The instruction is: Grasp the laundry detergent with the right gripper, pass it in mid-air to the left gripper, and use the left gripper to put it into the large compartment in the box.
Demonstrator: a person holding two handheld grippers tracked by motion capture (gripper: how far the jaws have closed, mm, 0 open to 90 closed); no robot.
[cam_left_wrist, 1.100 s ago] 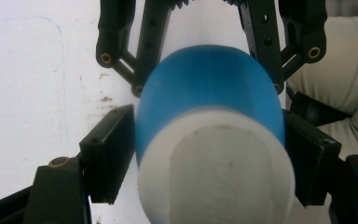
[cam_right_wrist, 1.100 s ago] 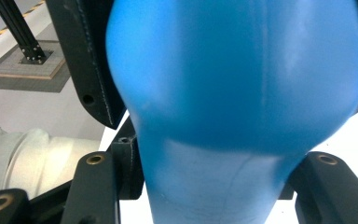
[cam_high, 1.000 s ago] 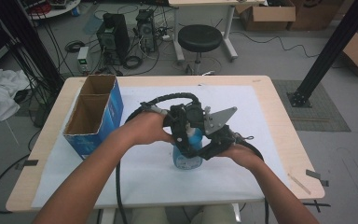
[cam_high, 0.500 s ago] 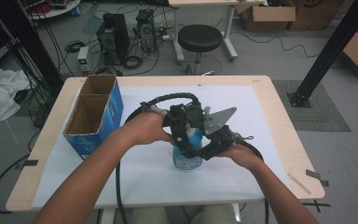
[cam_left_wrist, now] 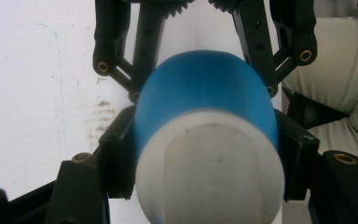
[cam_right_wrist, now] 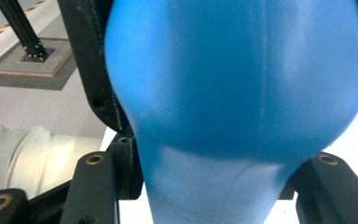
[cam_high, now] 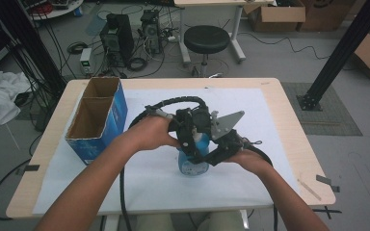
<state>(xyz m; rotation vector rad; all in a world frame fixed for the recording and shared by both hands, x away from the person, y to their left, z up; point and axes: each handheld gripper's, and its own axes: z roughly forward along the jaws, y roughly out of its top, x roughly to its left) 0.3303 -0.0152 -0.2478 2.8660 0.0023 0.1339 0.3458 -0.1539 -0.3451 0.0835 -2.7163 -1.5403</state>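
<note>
A blue bottle [cam_high: 193, 161] with a white cap [cam_left_wrist: 209, 177] stands on the white sheet in the middle of the table. My left gripper [cam_high: 194, 140] comes down on it from above. Its jaws have just been closing with the bottle's cap end [cam_left_wrist: 205, 116] between them, and its pads now press on both sides, so it is shut on the bottle. My right gripper [cam_high: 208, 156] reaches in from the right, shut on the bottle's blue body [cam_right_wrist: 233, 84]. In the left gripper view the right gripper's black fingers [cam_left_wrist: 256, 42] clasp the bottle farther along.
A blue cardboard box [cam_high: 98, 120] with two open compartments stands at the table's left. A white sheet [cam_high: 270, 144] covers most of the wooden table [cam_high: 296, 139]. Black cables loop from both grippers. A stool [cam_high: 207, 41] and computers stand on the floor behind.
Both hands and the bottle keep their places. In the high view the closing of the left jaws is too small to make out.
</note>
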